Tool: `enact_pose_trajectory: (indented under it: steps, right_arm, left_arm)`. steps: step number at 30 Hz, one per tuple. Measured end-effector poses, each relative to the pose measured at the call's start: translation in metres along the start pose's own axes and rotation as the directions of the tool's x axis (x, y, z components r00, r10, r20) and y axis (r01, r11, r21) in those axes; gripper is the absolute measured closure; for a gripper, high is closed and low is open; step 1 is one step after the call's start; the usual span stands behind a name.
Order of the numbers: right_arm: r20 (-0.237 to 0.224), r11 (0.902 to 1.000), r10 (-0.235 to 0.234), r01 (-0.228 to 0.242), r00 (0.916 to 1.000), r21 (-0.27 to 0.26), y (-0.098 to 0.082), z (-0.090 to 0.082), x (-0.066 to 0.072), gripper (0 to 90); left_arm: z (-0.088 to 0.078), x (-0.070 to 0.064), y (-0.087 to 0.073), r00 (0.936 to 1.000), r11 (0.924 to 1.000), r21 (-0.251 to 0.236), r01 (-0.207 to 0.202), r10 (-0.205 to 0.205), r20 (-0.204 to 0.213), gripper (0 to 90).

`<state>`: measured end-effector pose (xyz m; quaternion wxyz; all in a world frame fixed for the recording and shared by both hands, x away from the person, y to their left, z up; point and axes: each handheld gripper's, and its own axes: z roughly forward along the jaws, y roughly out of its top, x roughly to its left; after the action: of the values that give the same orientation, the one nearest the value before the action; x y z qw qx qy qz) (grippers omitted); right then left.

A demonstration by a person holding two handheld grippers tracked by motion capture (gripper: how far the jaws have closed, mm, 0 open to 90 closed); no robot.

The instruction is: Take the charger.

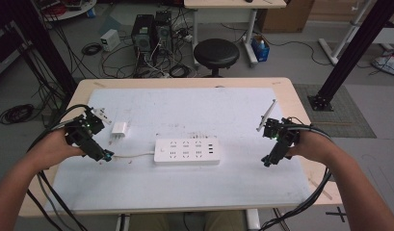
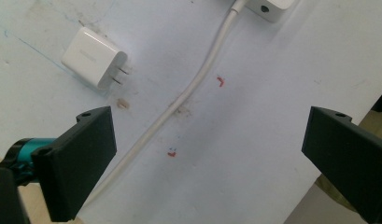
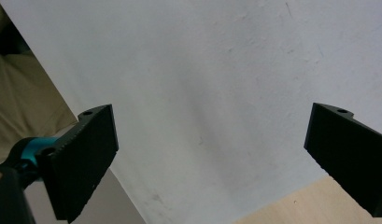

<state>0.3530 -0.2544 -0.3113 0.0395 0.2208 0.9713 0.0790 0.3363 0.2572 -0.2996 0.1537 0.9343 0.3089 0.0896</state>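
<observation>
Writing on the white charger (image 2: 94, 63) is too faint to read in the left gripper view: a pale grey line of print runs across its broad face, and no brand can be made out. No label is legible on the power strip (image 1: 187, 151) either.

The charger is a small white block with rounded edges and two bare metal prongs sticking out of one end. It lies flat on the white sheet (image 1: 194, 192) covering the tabletop (image 1: 300, 103), toward the left side, just beyond the left hand-held gripper (image 1: 107, 156) and apart from it. The power strip is a white oblong with two rows of sockets and a few small ports at its right end; it lies near the middle of the sheet. Its white cable (image 2: 188, 98) curves away from its left end toward the left hand-held gripper and passes between that gripper's jaws in the left gripper view, with small red marks on the sheet beside it.

Both grippers have their jaws spread wide with nothing gripped. The right hand-held gripper (image 1: 268, 162) hovers over the sheet's right edge, well apart from the strip.
</observation>
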Motion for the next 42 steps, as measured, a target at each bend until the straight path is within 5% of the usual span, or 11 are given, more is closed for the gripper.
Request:
enact_pose_trajectory:
  steps: [13,17,20,27,32,34,39,42]
  right_arm:
    - [0.001,0.9999,0.015,-0.015,0.9999,0.005,0.003,0.005,0.001,2.2]
    - [0.005,0.9991,-0.04,0.04,0.9992,0.012,0.006,0.009,0.005,2.2]
    - [-0.004,0.9996,-0.028,0.028,0.9996,0.002,0.007,0.009,0.004,2.1]
    - [0.003,0.9999,0.013,-0.013,0.9999,-0.007,0.009,0.01,0.003,2.2]
    - [-0.031,0.998,0.049,-0.05,0.9983,-0.04,0.01,0.016,-0.001,2.2]
    - [-0.029,0.9984,0.043,-0.044,0.9987,-0.036,0.009,0.019,-0.003,2.1]
    - [-0.032,0.9979,0.047,-0.048,0.9984,-0.043,0.011,0.02,-0.002,2.1]
    - [-0.032,0.9966,0.053,-0.055,0.9981,-0.061,0.01,0.018,-0.002,2.1]
  left_arm:
    - [0.004,0.015,0.006,0.9948,0.9949,-0.021,0.098,-0.099,-0.024,3.0]
    - [0.007,0.017,0.011,0.9892,0.9887,-0.047,0.142,-0.144,-0.03,3.0]
    - [0.009,0.021,0.017,0.9763,0.9776,-0.061,0.201,-0.205,-0.069,3.0]
    - [0.014,0.033,0.03,0.9274,0.9375,-0.092,0.335,-0.346,-0.142,3.0]
    - [0.021,0.041,0.034,0.8803,0.8962,-0.102,0.432,-0.443,-0.169,3.0]
    - [0.025,0.045,0.036,0.8695,0.8856,-0.099,0.454,-0.464,-0.169,3.0]
    - [0.041,0.051,0.04,0.8177,0.841,-0.078,0.535,-0.539,-0.201,3.0]
    - [0.051,0.058,0.04,0.7678,0.7943,-0.076,0.603,-0.603,-0.216,3.0]
